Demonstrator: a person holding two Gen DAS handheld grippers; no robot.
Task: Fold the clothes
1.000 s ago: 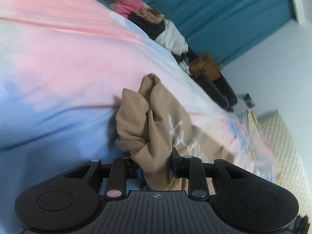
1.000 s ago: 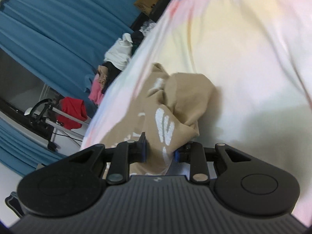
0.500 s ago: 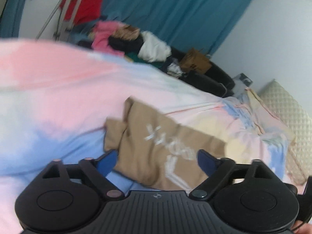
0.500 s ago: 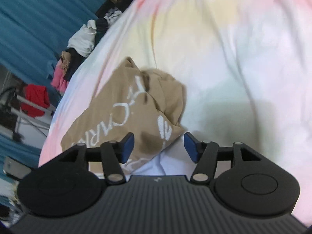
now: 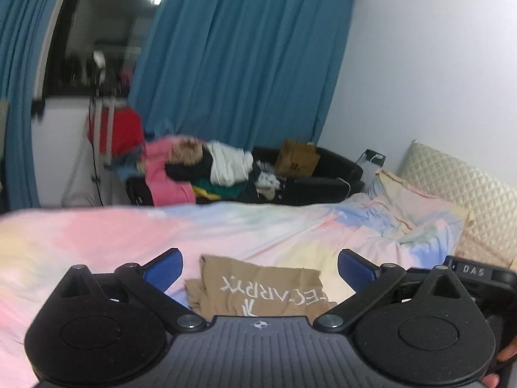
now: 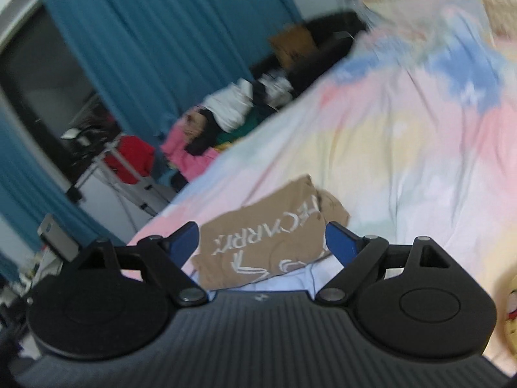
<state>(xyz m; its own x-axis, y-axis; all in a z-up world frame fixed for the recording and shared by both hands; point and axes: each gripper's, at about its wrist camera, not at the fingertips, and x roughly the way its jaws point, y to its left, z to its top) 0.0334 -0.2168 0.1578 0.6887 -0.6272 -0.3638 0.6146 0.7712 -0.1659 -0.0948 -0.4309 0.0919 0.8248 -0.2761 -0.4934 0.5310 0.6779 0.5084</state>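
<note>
Left gripper (image 5: 260,270) raised above the bed (image 5: 97,236), held level, blue pads (image 5: 164,266) spread wide apart and gripping nothing. Aimed across the bed toward the curtains (image 5: 239,64) and the wall (image 5: 420,80). Under and between the fingers, a tan shirt (image 5: 258,287) lying flat on the pastel sheet, folded into a rough rectangle, white lettering facing up and reading upside down from here. Small bunched flap at the shirt's left edge. Near edge of the shirt hidden behind the gripper body. At the lower right rim, a sliver of the left hand (image 5: 497,368) wrapped around the handle.

Right gripper (image 6: 261,242) also lifted clear of the bed (image 6: 420,161), rolled to one side so the bed runs diagonally through the view. Pads (image 6: 339,242) wide apart, nothing between them touching either one. Shirt (image 6: 268,232) below the gap, resting on the sheet, lettering up, a crumpled fold at its far right corner. Much of this view blurred.

Beyond the bed, a heap of clothes (image 5: 200,168) in pink, white and black on a dark sofa (image 5: 326,174), with a brown paper bag (image 5: 295,161) beside it. Something red (image 5: 119,132) hanging on a stand near the window. Quilted headboard (image 5: 458,194) and a pillow (image 5: 420,207) at the right end of the bed.
</note>
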